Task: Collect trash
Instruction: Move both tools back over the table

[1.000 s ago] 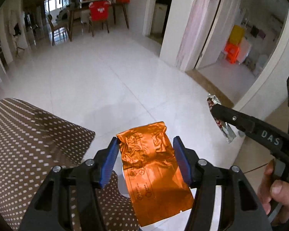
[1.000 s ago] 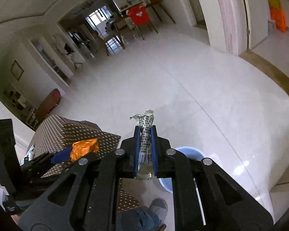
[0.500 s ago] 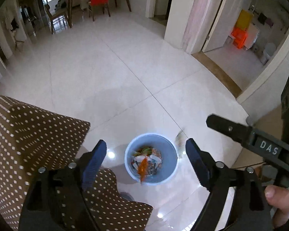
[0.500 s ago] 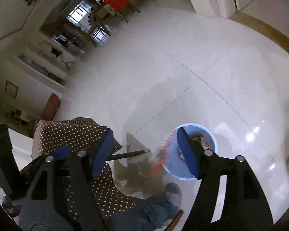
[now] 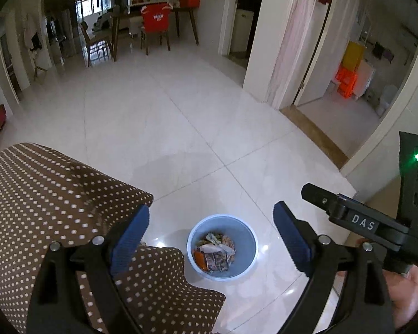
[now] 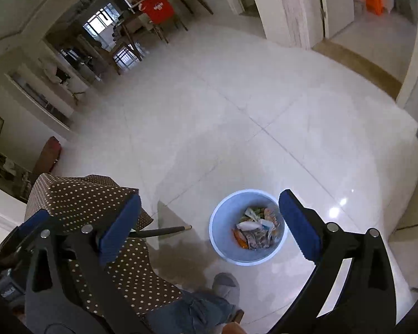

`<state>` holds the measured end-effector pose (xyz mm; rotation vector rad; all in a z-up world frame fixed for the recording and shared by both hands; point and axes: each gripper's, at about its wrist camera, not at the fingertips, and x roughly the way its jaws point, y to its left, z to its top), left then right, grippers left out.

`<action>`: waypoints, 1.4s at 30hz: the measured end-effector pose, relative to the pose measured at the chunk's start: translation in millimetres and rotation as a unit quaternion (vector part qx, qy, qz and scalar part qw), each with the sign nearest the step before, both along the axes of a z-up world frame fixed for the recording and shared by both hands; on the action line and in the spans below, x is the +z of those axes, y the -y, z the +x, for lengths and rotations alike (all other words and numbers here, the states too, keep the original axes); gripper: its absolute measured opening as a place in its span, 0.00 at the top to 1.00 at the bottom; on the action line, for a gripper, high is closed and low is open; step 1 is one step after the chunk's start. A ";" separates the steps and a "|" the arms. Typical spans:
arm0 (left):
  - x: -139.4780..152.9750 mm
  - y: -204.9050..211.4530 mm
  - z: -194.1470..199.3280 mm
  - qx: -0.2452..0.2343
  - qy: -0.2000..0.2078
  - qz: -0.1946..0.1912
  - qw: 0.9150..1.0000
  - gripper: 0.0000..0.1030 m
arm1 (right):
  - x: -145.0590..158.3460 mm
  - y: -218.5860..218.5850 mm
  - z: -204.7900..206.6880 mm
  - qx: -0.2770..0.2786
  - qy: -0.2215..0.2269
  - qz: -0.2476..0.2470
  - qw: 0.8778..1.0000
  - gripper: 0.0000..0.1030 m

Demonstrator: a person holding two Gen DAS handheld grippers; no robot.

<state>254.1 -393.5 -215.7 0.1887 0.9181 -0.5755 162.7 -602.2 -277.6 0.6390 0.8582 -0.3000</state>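
A light blue trash bin (image 5: 248, 239) stands on the white tiled floor, holding several wrappers, among them an orange wrapper (image 5: 199, 257) and a printed silver one (image 5: 217, 260). My left gripper (image 5: 211, 235) is open and empty, high above the bin. My right gripper (image 6: 209, 224) is open and empty too, above the same bin (image 6: 223, 222); its trash (image 6: 255, 229) shows between the fingers. The right gripper's side shows in the left wrist view (image 5: 356, 220).
A table with a brown polka-dot cloth (image 5: 41, 200) is at the left, next to the bin. The person's foot (image 6: 225, 284) is near the bin. A doorway (image 5: 348, 83) opens at the right. A dining table and chairs (image 5: 153, 25) stand far off.
Both grippers have opened. The orange wrapper dropped from the left one and the rolled silver wrapper from the right one, and both now lie in the bin.
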 end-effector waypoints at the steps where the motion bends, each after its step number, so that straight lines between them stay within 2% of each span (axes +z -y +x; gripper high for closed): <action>1: 5.2 -3.2 -2.4 0.001 0.003 -0.003 1.000 0.14 | 5.8 -3.9 -0.8 0.001 0.004 -0.005 1.000 0.06; 14: 75.9 -80.6 -34.8 0.033 0.054 -0.061 0.996 0.13 | 75.5 -74.0 -7.2 0.031 0.041 -0.060 0.997 0.06; 20: 101.8 -124.3 -45.7 0.050 0.081 -0.075 0.993 0.12 | 112.3 -123.0 -2.2 0.063 0.069 -0.083 0.992 0.06; 26: 124.0 -185.8 -52.9 0.086 0.105 -0.096 0.986 0.11 | 146.9 -179.3 7.9 0.100 0.098 -0.107 0.984 0.06; 34: 131.4 -270.9 -54.4 0.151 0.126 -0.110 0.974 0.09 | 174.0 -264.1 24.6 0.168 0.123 -0.133 0.969 0.06; 42: 114.7 -357.9 -55.4 0.216 0.122 -0.118 0.962 0.09 | 170.8 -342.6 46.8 0.229 0.118 -0.149 0.955 0.06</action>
